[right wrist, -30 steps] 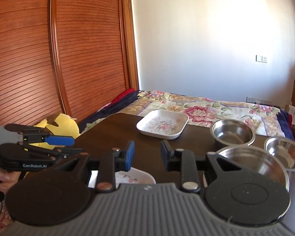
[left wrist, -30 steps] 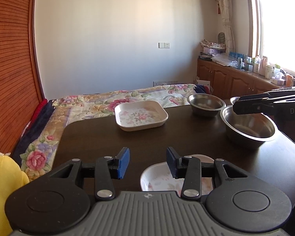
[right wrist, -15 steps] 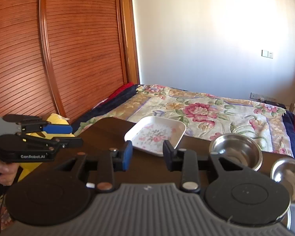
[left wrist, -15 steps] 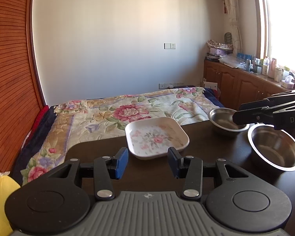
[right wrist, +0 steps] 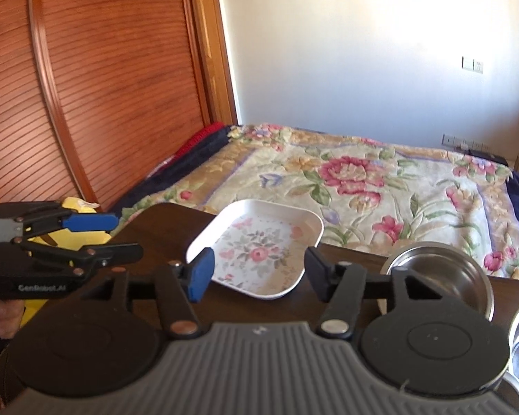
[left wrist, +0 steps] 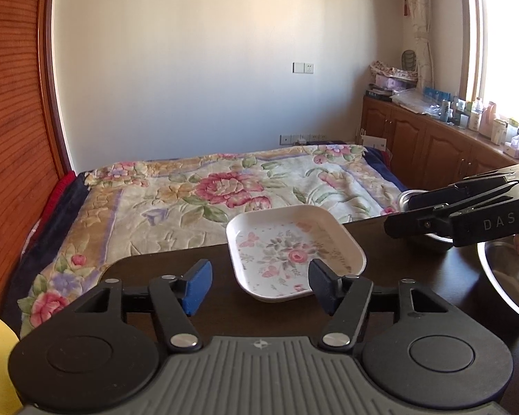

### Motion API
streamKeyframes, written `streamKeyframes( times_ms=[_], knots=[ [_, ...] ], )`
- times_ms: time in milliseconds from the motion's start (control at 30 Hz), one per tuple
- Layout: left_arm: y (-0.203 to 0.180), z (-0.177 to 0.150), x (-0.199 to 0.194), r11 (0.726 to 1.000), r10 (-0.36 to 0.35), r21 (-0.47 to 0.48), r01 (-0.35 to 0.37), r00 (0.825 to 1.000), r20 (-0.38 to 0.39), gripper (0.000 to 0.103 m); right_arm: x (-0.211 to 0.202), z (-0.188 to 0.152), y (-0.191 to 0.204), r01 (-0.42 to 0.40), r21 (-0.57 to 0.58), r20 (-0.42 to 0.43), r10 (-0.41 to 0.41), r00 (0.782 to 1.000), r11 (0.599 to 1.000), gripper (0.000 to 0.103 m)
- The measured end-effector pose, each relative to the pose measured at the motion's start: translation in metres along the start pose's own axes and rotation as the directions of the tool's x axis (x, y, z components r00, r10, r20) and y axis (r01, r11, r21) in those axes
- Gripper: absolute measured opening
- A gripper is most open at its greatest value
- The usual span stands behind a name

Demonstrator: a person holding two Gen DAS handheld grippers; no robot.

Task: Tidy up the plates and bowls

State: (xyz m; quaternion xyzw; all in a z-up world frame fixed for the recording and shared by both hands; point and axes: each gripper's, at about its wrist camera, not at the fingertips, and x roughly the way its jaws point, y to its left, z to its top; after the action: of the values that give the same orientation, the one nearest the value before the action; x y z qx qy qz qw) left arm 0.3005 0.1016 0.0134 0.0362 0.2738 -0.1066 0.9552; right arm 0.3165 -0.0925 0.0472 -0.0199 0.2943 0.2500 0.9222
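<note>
A white square plate with a flower print (left wrist: 290, 249) (right wrist: 259, 245) lies at the far edge of the dark table (left wrist: 415, 266) (right wrist: 162, 221). My left gripper (left wrist: 259, 287) is just short of it, jaws opening, and the plate's near rim sits between the blue pads untouched. My right gripper (right wrist: 257, 275) comes at the same plate from the right, jaws also opening, with nothing pressed. Each gripper shows in the other's view: right gripper (left wrist: 399, 212), left gripper (right wrist: 117, 237). Steel bowls (right wrist: 439, 283) (left wrist: 505, 276) stand to the right.
A bed with a floral cover (left wrist: 225, 190) runs along the table's far edge. Slatted wooden doors (right wrist: 86, 86) close off the left. A yellow plush toy (right wrist: 76, 207) lies beside the table's left corner. Cabinets with bottles (left wrist: 467, 131) line the right wall.
Both grippers have moved forward to the flowered plate and their jaws have spread wider. The second plate near the front has dropped out of view, and the bowls have slid towards the right edge.
</note>
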Motion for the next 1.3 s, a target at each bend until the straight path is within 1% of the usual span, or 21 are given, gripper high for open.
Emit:
streamKeyframes(
  times_ms=[133,300,567,667,700,767,1100,1267,1300],
  knots=[
    [0.008,0.001,0.019,1.0,-0.002,-0.011,0.002,1.0,-0.024,0.066,0.021,0.003,-0.004,0.011,0.006,-0.042,-0.01,0.999,1.0,0.064],
    [0.019,0.002,0.041,1.0,-0.007,-0.024,0.006,0.999,-0.048,0.066,0.045,0.008,-0.012,0.018,0.021,-0.102,-0.016,0.995,1.0,0.064],
    [0.027,0.002,0.07,0.999,-0.023,-0.04,0.02,0.996,-0.087,0.048,0.071,0.011,-0.02,0.024,0.018,-0.176,-0.021,0.984,1.0,0.064],
    [0.028,0.001,0.078,0.999,-0.029,-0.048,0.024,0.995,-0.098,0.043,0.078,0.011,-0.023,0.025,0.018,-0.198,-0.021,0.98,1.0,0.059],
    [0.029,0.0,0.08,0.998,-0.03,-0.05,0.025,0.994,-0.101,0.042,0.08,0.01,-0.023,0.025,0.02,-0.207,-0.02,0.978,0.999,0.056],
    [0.03,-0.002,0.083,0.998,-0.032,-0.053,0.026,0.994,-0.105,0.04,0.087,0.009,-0.026,0.025,0.026,-0.223,-0.018,0.975,0.999,0.052],
    [0.03,-0.003,0.092,0.998,-0.036,-0.06,0.03,0.993,-0.115,0.037,0.095,0.008,-0.032,0.036,0.023,-0.263,-0.029,0.964,0.999,0.04],
    [0.031,-0.004,0.096,0.997,-0.035,-0.066,0.027,0.992,-0.12,0.034,0.098,0.009,-0.033,0.031,0.018,-0.273,-0.025,0.962,0.999,0.035],
    [0.031,-0.004,0.097,0.997,-0.035,-0.067,0.027,0.992,-0.122,0.032,0.099,0.01,-0.032,0.029,0.013,-0.277,-0.024,0.96,0.999,0.03]
  ],
)
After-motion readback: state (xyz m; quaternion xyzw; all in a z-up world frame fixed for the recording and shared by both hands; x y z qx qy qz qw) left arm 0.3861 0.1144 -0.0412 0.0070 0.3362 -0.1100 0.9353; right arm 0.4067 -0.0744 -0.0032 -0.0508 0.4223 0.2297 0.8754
